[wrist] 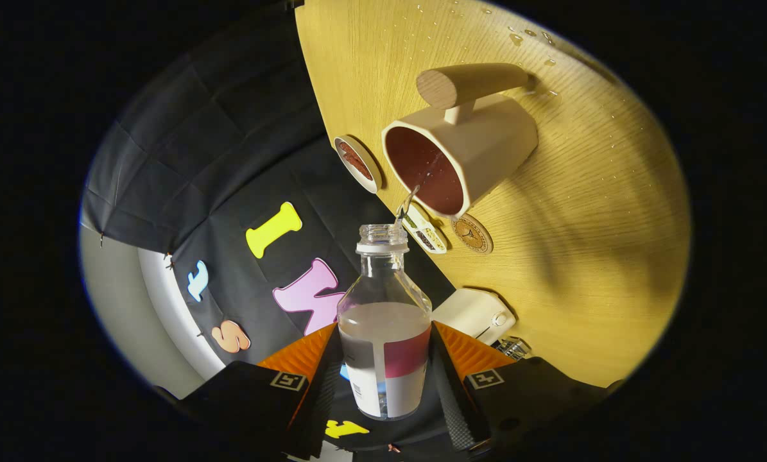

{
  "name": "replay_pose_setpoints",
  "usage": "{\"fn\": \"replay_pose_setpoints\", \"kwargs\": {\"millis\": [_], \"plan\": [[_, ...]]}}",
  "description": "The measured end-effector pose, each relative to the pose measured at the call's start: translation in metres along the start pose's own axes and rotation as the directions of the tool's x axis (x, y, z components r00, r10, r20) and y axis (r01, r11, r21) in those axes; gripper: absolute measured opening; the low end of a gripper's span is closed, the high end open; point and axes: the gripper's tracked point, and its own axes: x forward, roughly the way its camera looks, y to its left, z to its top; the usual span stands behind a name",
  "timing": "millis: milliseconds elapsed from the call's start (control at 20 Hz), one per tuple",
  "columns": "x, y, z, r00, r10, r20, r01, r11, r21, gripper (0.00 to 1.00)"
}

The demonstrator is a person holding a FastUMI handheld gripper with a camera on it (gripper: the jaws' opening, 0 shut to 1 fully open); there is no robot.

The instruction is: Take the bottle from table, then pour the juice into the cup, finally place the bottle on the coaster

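My claw (pixel 384 359) clamps the glass bottle (pixel 384 333) between both fingers, neck aimed at 12 (pouring), cup (pixel 460 157) mouth toward 1

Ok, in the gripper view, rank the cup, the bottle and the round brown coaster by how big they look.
1. cup and bottle: alike in apparent size; the bottle, clamped in the gripper, sits much nearer the camera, so I won't rank them.
2. round brown coaster: clearly the smallest.
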Motion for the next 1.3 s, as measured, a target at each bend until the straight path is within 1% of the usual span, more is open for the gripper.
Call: {"fn": "replay_pose_setpoints", "kwargs": {"millis": [450, 800, 1100, 1300], "plan": [[0.001, 0.026, 0.004, 0.999, 0.035, 0.039, -0.039, 0.993, 0.11, 0.75], [0.003, 0.031, 0.0, 0.998, 0.037, 0.052, -0.046, 0.985, 0.166, 0.75], [0.001, 0.035, -0.001, 0.998, 0.036, 0.043, -0.042, 0.986, 0.159, 0.75], [0.002, 0.035, -0.001, 0.999, 0.03, 0.041, -0.035, 0.99, 0.134, 0.75]]}}
